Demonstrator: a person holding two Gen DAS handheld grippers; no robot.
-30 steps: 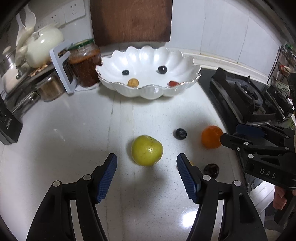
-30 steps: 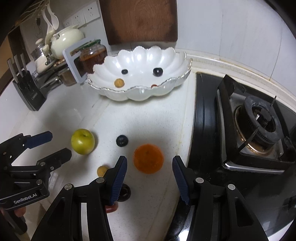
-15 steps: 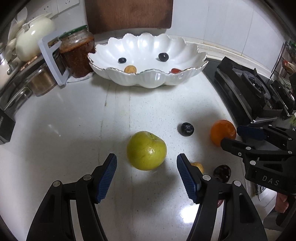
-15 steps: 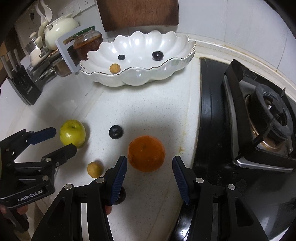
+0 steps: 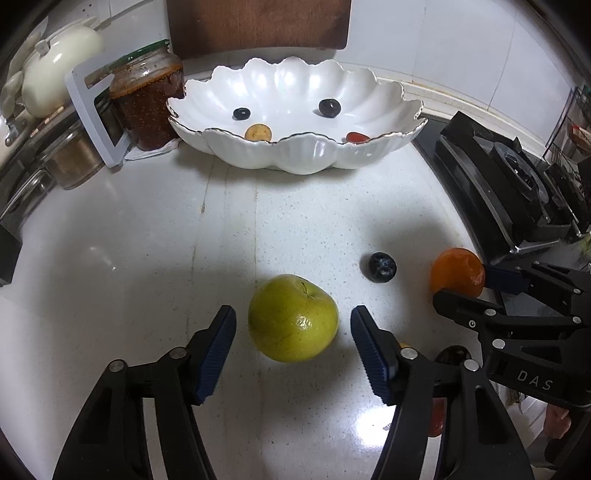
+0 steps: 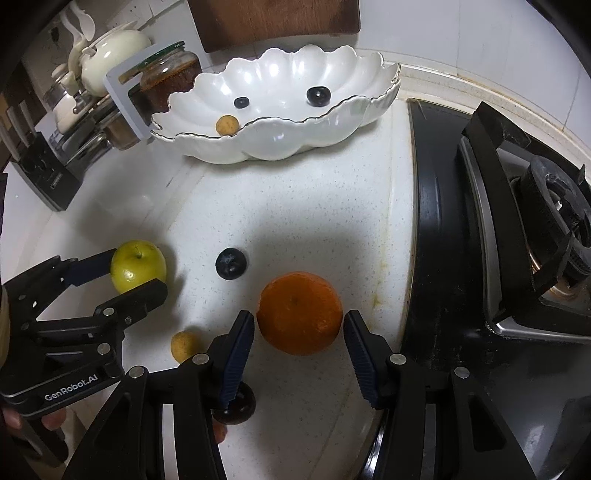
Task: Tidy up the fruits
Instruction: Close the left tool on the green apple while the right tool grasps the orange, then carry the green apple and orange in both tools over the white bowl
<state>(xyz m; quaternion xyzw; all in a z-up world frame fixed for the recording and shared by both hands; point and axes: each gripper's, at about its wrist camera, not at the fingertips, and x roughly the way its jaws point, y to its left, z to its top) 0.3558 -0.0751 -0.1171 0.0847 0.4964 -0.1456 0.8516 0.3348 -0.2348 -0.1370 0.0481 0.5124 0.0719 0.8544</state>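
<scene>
Both grippers are lower: left gripper [image 5: 293, 341] closing around the round green apple [image 5: 293, 318], right gripper [image 6: 299, 345] straddling the orange tangerine [image 6: 299, 313].

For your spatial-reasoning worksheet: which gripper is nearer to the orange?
Right. The right gripper straddles the orange, pads just clear of it. The left gripper, jaws closing, flanks the green apple instead.

White speckled desk [image 5: 155, 229], glossy. At the back left, against the wall: glass jar [image 5: 147, 107] of reddish-brown preserve with a green lid, just beside a white frame-like stand [image 5: 94, 122]; cream teapot [image 5: 55, 70] farther left, above metal containers [image 5: 70, 162]; dark knife block [image 6: 44, 177] at the left edge; brown wooden board [image 5: 258, 22] upright against the white tiled wall [image 5: 461, 48]. To the right, flush with the desk edge: black gas stove [image 6: 480, 229] with pan supports and a round burner [image 6: 557, 206].
</scene>
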